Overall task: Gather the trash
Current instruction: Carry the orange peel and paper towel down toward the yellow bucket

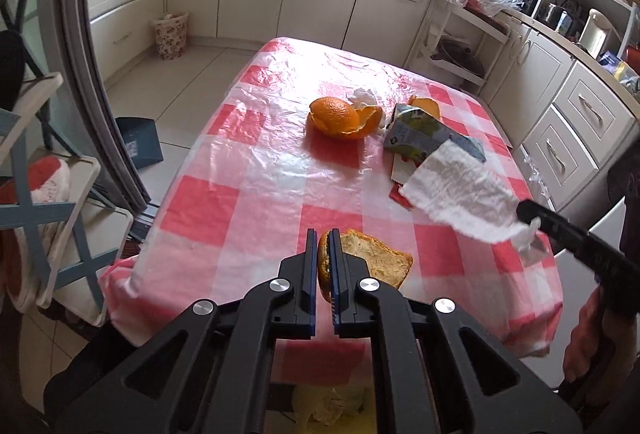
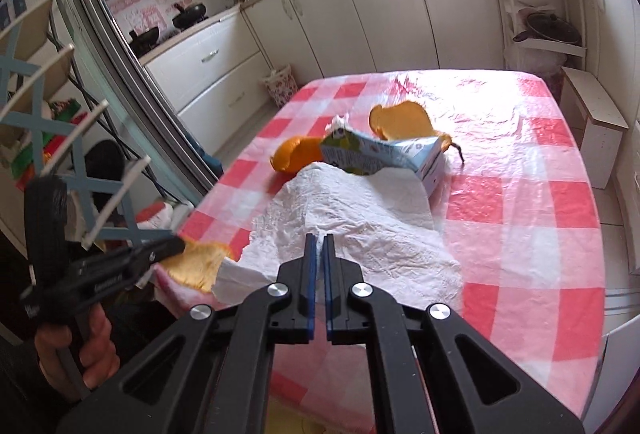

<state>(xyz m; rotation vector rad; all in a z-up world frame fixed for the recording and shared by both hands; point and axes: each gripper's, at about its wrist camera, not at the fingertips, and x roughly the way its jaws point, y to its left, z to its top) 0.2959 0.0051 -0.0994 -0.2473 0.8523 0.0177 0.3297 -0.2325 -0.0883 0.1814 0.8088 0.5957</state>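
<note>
Pinching a slice of bread (image 1: 372, 258) by its near-left crust, the left gripper (image 1: 323, 270) hangs over the near edge of the table (image 1: 256, 190), its blue-padded jaws pressed together on the slice so that the soft, porous crumb fans out to the right, flat side up and slightly tilted. The right gripper (image 2: 319, 262) is likewise clamped — on the near edge of a white paper towel (image 2: 360, 226), a thin, crinkled, embossed sheet that trails away toward the far side and drapes loosely over the cloth. From the right gripper outward, the towel's long axis runs near to far, and its far end lies against a crushed drink carton (image 2: 384, 158) whose printed cardboard body lies on its side, long axis running left to right. Just left of the carton sits orange peel (image 1: 340, 118), curled and waxy, with a crumpled white tissue (image 1: 364, 98) behind it and another bread slice (image 2: 404, 122) on the far side of the carton. Both hands are therefore loaded; my judgement is that each piece must be dropped somewhere before the remaining litter in the middle of the table is reached, and the right gripper is the nearer one to the carton. A small flowered bin (image 1: 170, 34) stands on the floor well beyond the table's far-left corner. The checked plastic tablecloth is glossy and wrinkled, likely slippery under light scraps.
</note>
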